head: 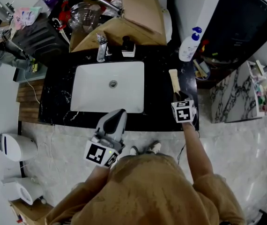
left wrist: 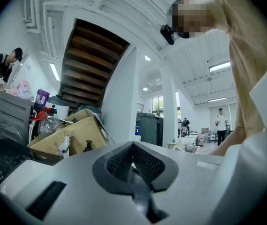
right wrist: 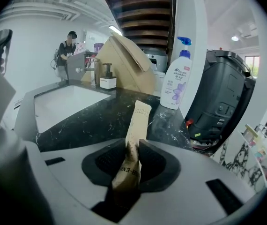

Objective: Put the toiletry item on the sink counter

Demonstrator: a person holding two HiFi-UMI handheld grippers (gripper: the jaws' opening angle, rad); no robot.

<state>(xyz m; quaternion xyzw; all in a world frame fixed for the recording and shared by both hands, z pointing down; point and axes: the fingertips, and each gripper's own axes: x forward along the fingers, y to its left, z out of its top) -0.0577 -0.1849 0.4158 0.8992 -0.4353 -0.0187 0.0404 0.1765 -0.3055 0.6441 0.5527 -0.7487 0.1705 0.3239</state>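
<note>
The toiletry item is a slim tan packet (head: pixel 173 80) lying lengthwise on the black marble counter (head: pixel 157 104), right of the white sink basin (head: pixel 91 93). In the right gripper view the packet (right wrist: pixel 140 118) runs out between the jaws of my right gripper (right wrist: pixel 133 144), and its far end rests on the counter. The jaws stand slightly apart around its creased neck and the pads barely touch it. My right gripper (head: pixel 178 96) hovers at the counter's front right. My left gripper (head: pixel 117 114) hangs at the sink's front edge, its jaws (left wrist: pixel 132 146) shut and empty.
A pump bottle of lotion (head: pixel 189 43) stands at the counter's back right, beside a black bin (head: pixel 246 27). A faucet (head: pixel 102 48) and a small dark soap dispenser (head: pixel 128 46) stand behind the basin, before a cardboard box (head: pixel 124 22). Other people stand in the background.
</note>
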